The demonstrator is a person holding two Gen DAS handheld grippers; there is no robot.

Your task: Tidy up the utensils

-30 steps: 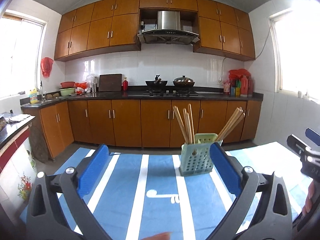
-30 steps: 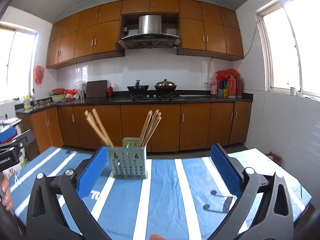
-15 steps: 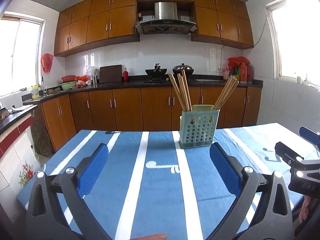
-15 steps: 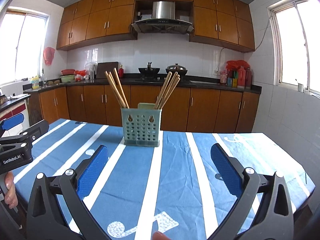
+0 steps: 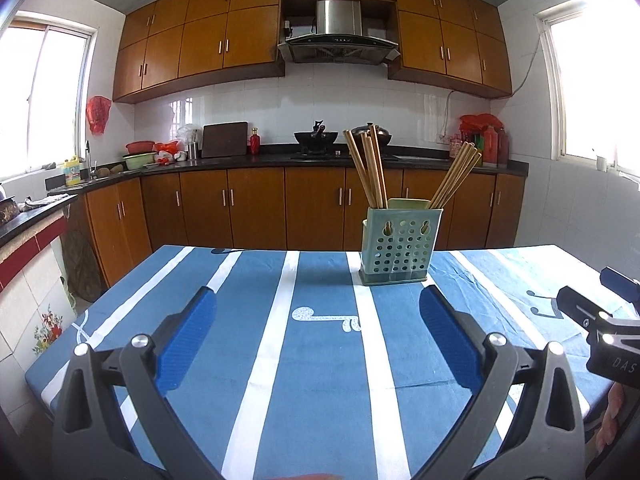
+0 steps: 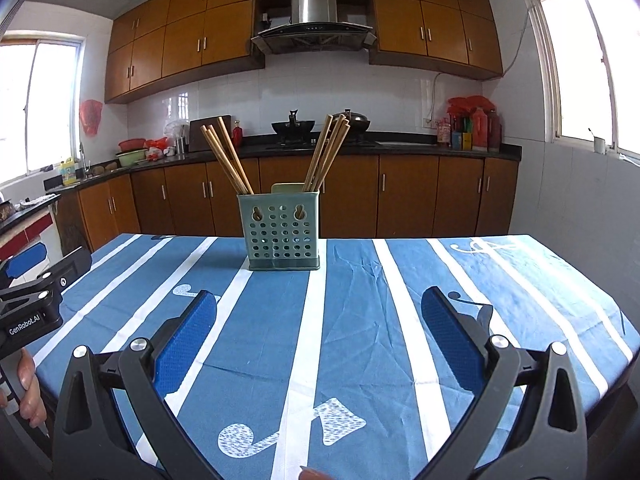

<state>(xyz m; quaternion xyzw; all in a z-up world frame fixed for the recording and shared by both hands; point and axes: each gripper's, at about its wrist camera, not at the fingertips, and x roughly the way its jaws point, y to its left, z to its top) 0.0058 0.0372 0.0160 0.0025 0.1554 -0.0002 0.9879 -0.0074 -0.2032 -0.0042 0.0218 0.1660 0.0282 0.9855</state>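
Left wrist view: a kitchen table [image 5: 320,360] draped in blue, white-striped cloth.
Both claws, left claw [image 5: 316,340] and right claw [image 6: 318,340], are held spread wide and empty; chopsticks [image 6: 320,156] are stood in the green holder [image 6: 282,232] near the table's far edge, wooden cabinets [image 6: 408,196] behind.

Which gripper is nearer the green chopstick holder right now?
Hard to call; roughly equal. The left gripper sits back and left of the holder; the right gripper sits back, slightly right of it.
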